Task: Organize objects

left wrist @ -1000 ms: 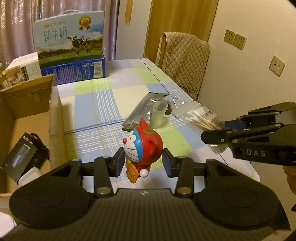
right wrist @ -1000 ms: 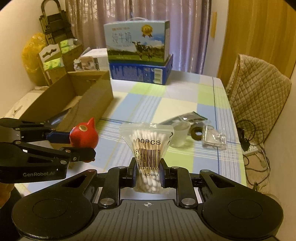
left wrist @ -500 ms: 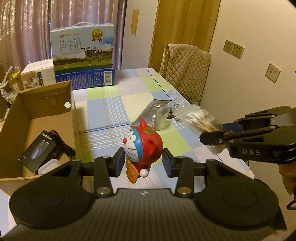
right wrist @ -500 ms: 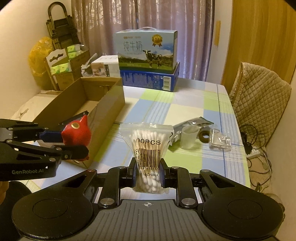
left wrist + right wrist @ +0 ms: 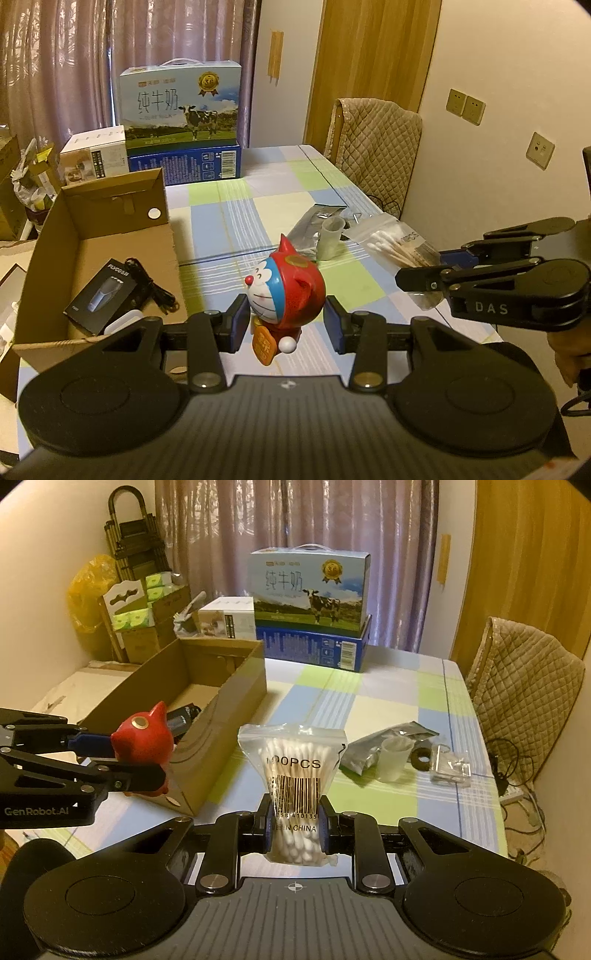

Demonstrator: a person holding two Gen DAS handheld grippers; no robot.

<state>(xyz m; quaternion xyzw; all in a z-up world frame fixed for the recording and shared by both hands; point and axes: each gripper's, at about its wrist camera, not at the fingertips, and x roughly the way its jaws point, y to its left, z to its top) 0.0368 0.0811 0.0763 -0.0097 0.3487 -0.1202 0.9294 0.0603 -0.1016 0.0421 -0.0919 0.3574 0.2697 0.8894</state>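
Two items were held above the checked table (image 5: 388,701): a red cat figurine (image 5: 286,286) was pinched by the left gripper (image 5: 286,325) beside the cardboard box (image 5: 110,236), seemingly clear of it, and a cotton swab bag (image 5: 295,775) was clamped by the right gripper (image 5: 294,825).

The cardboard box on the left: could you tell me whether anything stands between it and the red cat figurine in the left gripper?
Nothing visible does. The red cat figurine is clamped in the left gripper close beside the cardboard box, whose top is open. Only its near wall must be cleared. Inside, a black packet and cable leave bare floor.
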